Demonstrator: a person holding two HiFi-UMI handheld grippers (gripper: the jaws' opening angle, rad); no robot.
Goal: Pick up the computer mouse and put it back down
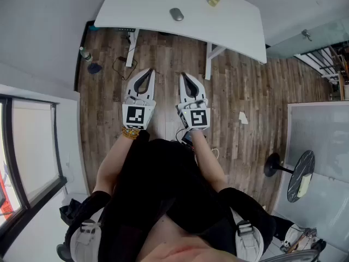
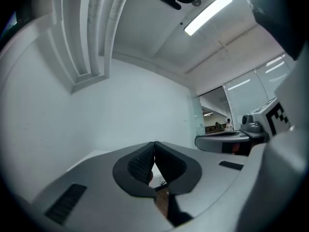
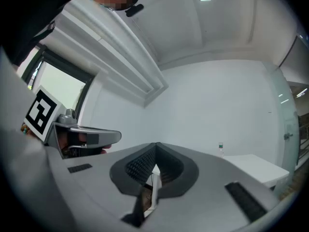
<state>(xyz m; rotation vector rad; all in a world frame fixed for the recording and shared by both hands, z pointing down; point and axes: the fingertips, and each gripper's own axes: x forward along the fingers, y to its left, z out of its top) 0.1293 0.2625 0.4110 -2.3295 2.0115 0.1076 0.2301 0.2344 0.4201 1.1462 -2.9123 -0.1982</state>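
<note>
Hovering over the brown plank floor (image 1: 163, 53), white left hand-held gripper (image 1: 149, 71) and right hand-held gripper (image 1: 184, 75) are closed, empty; grey oval computer mouse (image 1: 176, 14) sits on white table (image 1: 147, 10).

The left tool (image 1: 147, 71) and the right tool (image 1: 185, 75) were held side by side in front of the body, near each other but not touching, both pointed level and away from the torso. The jaws of each were seen closed tip to tip, with nothing gripped between them. The left cube (image 1: 136, 115) and the right cube (image 1: 198, 118) were faced upward. The left forearm (image 1: 110, 167) and the right forearm (image 1: 210, 165) were bare and angled inward from the elbows.
</note>
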